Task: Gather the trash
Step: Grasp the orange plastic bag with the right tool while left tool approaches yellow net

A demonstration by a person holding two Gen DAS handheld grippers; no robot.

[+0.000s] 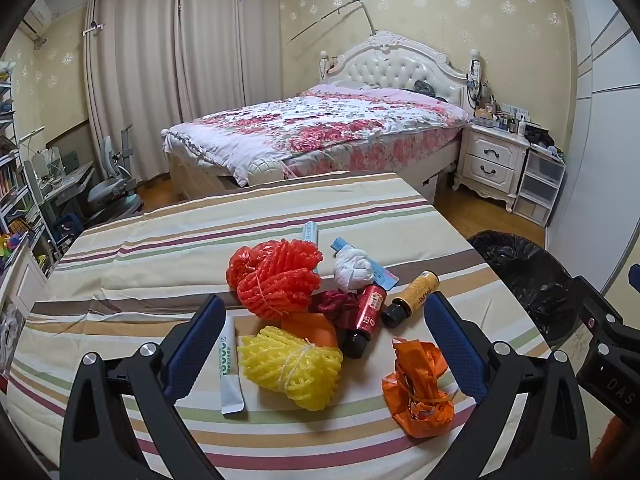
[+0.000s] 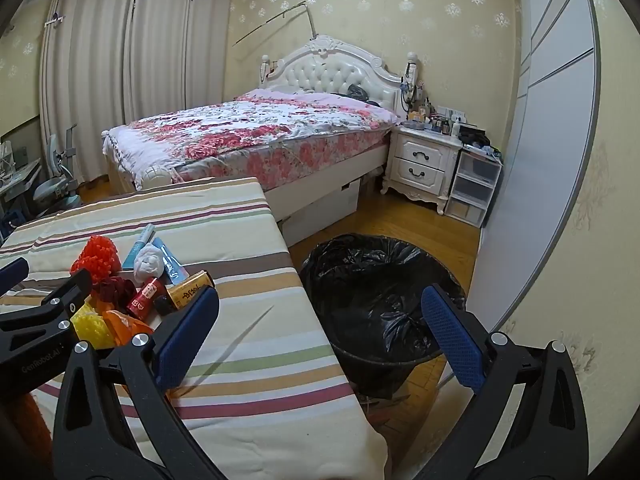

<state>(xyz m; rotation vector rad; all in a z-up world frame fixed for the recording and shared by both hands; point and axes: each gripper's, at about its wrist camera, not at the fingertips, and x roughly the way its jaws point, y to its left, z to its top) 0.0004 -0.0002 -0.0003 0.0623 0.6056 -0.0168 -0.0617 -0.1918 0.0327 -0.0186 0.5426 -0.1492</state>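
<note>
Trash lies on the striped tablecloth (image 1: 140,264): a red foam net (image 1: 276,276), a yellow foam net (image 1: 292,368), an orange wrapper (image 1: 418,388), a red bottle (image 1: 362,322), a yellow bottle (image 1: 412,298), a white paper wad (image 1: 354,268) and a white sachet (image 1: 230,368). My left gripper (image 1: 324,312) hovers open above the pile, with nothing between its pads. My right gripper (image 2: 320,308) is open too, above the table's right edge (image 2: 320,320) and the black-lined bin (image 2: 380,292). The pile (image 2: 140,288) sits to its left.
The bin stands on the wooden floor (image 2: 400,216) right of the table. Behind are a bed (image 1: 320,128) with a floral cover, a white nightstand (image 1: 492,160), plastic drawers (image 1: 540,184) and a wardrobe (image 2: 540,160). A desk and chair (image 1: 112,184) stand at the left.
</note>
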